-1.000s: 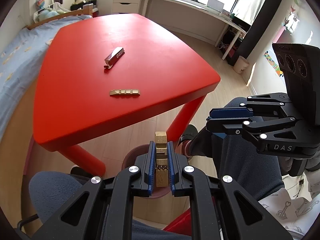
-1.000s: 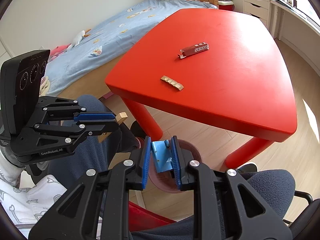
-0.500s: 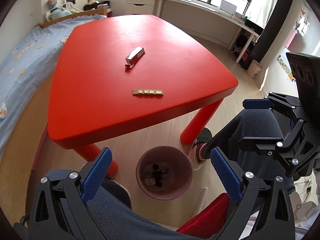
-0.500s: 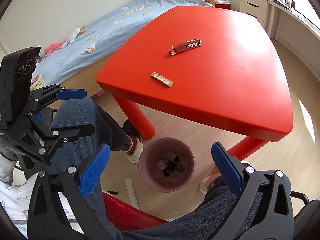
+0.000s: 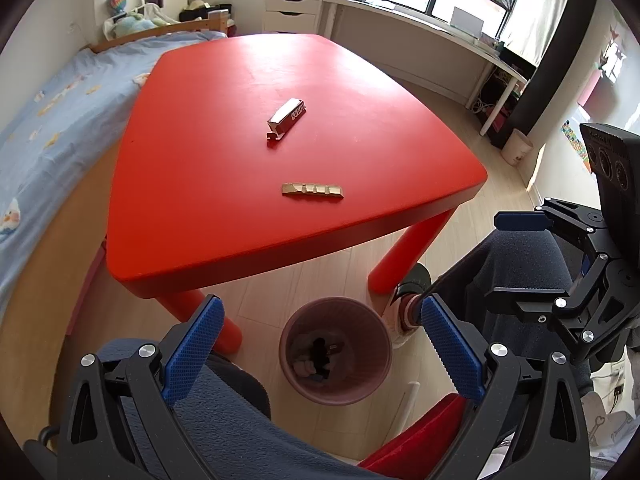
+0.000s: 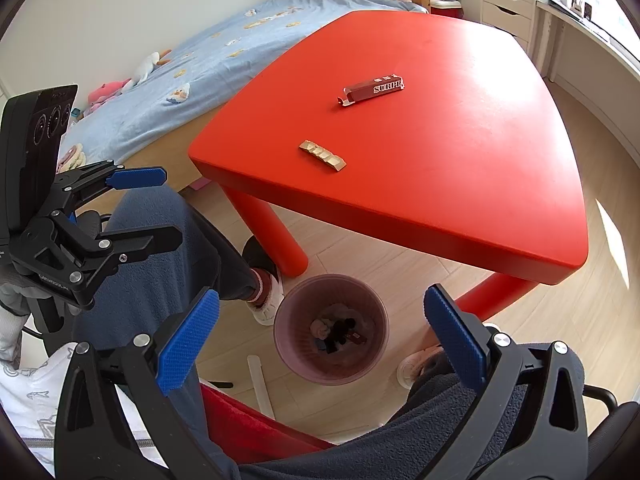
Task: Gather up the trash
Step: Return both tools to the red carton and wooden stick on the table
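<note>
A pink trash bin (image 5: 335, 351) stands on the floor under the near corner of the red table (image 5: 224, 128); it holds several bits of trash and also shows in the right wrist view (image 6: 331, 330). My left gripper (image 5: 320, 344) is open and empty above the bin. My right gripper (image 6: 322, 340) is open and empty above it too. On the table lie a gold wrapper strip (image 5: 313, 192) (image 6: 323, 155) near the edge and a dark red wrapper box (image 5: 287, 116) (image 6: 374, 89) farther in.
A bed with a blue cover (image 5: 44, 120) runs along the table's left side. The person's legs and shoes (image 6: 266, 296) sit beside the bin. A white desk and drawers (image 5: 294, 8) stand at the back. A white stick (image 6: 260, 384) lies on the wood floor.
Both grippers opened wide and let go: the gold piece left the left gripper, the blue piece left the right. Both grippers then rose slightly, widening the view of the table.
</note>
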Demonstrator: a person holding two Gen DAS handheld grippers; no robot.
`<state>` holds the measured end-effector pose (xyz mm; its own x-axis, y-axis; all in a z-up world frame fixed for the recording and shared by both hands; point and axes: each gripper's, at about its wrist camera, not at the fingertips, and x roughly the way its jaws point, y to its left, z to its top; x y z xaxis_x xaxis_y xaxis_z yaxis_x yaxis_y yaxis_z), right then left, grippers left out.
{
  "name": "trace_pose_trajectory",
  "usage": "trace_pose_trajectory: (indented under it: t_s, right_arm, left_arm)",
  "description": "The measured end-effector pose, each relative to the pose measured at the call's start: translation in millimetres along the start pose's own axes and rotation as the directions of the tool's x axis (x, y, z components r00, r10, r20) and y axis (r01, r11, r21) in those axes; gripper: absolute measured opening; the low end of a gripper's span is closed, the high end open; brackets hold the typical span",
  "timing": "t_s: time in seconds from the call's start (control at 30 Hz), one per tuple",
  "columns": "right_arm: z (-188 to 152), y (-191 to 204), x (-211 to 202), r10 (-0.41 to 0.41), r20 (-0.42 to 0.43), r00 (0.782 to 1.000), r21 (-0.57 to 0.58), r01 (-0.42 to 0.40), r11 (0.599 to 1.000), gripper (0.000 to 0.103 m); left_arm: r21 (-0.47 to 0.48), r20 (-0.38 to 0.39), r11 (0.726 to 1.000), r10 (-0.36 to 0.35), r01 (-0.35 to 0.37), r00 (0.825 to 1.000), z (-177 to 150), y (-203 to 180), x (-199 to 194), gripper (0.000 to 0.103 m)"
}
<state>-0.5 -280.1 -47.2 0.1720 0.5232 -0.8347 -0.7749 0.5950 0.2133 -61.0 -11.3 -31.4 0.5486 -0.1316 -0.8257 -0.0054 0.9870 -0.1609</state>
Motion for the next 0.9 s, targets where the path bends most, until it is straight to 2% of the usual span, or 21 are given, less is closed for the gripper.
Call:
trace_pose_trajectory:
  t_s: [0.4,0.9]
  right_arm:
    - [12,1,3,0.011,-0.002,1.0,-0.026,-0.011,1.0,0.1]
    - [51,-3,12,-0.001,-0.008,1.0,-0.116,0.0,0.993,0.1]
  left_arm:
    - [-0.007,0.021,1.0,0.009,-0.009,1.0,12,11,-3,0.095]
    - [0.032,0.047,0.999,0.017,-0.018,0.999,66,38,7,0.095]
